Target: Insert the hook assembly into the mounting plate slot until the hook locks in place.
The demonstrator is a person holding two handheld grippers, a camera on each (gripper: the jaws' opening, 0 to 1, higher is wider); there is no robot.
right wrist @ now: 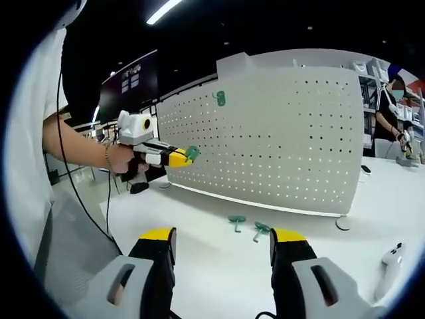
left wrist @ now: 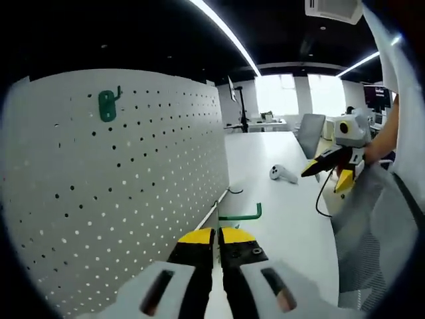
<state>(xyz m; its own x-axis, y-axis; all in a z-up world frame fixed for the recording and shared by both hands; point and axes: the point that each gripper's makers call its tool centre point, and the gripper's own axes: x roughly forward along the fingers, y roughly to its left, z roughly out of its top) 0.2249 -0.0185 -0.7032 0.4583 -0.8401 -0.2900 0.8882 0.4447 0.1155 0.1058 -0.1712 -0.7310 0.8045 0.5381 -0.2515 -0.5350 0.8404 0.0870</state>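
Note:
A white pegboard mounting plate (left wrist: 119, 179) (right wrist: 292, 133) stands upright on the white table. One green hook (left wrist: 106, 105) (right wrist: 220, 98) hangs near its top. My left gripper (left wrist: 216, 238) (right wrist: 174, 157) is shut on another green hook (left wrist: 242, 214) (right wrist: 192, 153), held a short way off the board's face. Two loose green hooks (right wrist: 236, 220) (right wrist: 261, 229) lie on the table in front of the board. My right gripper (right wrist: 222, 236) (left wrist: 327, 178) is open and holds nothing, back from the board above the table.
A white handheld controller (left wrist: 284, 174) (right wrist: 392, 256) lies on the table (left wrist: 279, 219). A black cable (left wrist: 322, 196) trails from the right gripper. An office chair (left wrist: 309, 133) stands behind the table, and a person (right wrist: 388, 106) stands at the far right.

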